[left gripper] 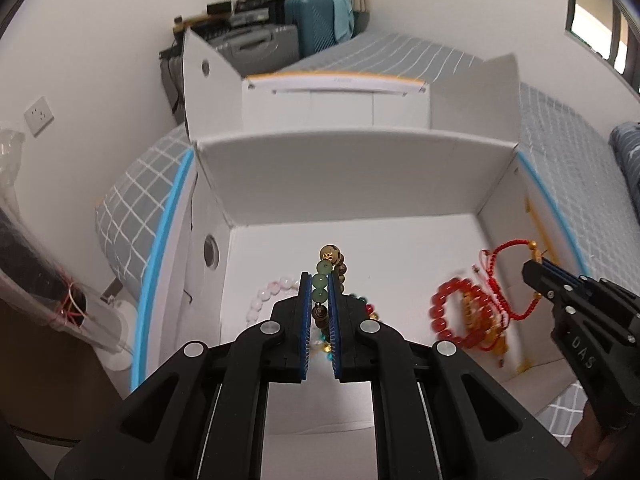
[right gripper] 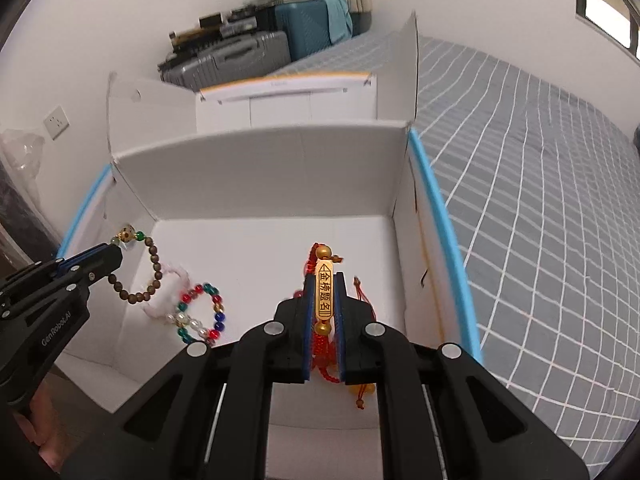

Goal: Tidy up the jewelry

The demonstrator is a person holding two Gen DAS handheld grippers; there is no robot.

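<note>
Left tongs (left gripper: 319, 280) grasp a brown-and-green beaded bracelet (left gripper: 322, 280); right tongs (right gripper: 324, 280), at three o'clock, grasp a red cord bracelet with gold bar (right gripper: 323, 294), over the white cardboard box (right gripper: 260, 176).

The gold bar charm (right gripper: 324, 294) of the red cord bracelet (right gripper: 325, 354), clamped between the right gripper (right gripper: 324, 280)'s pads, carries four engraved Chinese characters, 金榜题名 (stacked top to bottom). Left of that charm, the left gripper (right gripper: 120, 249) reads "GenRobot.AI" on its black body. In the left wrist view, the right gripper's side reads "DAS".
</note>
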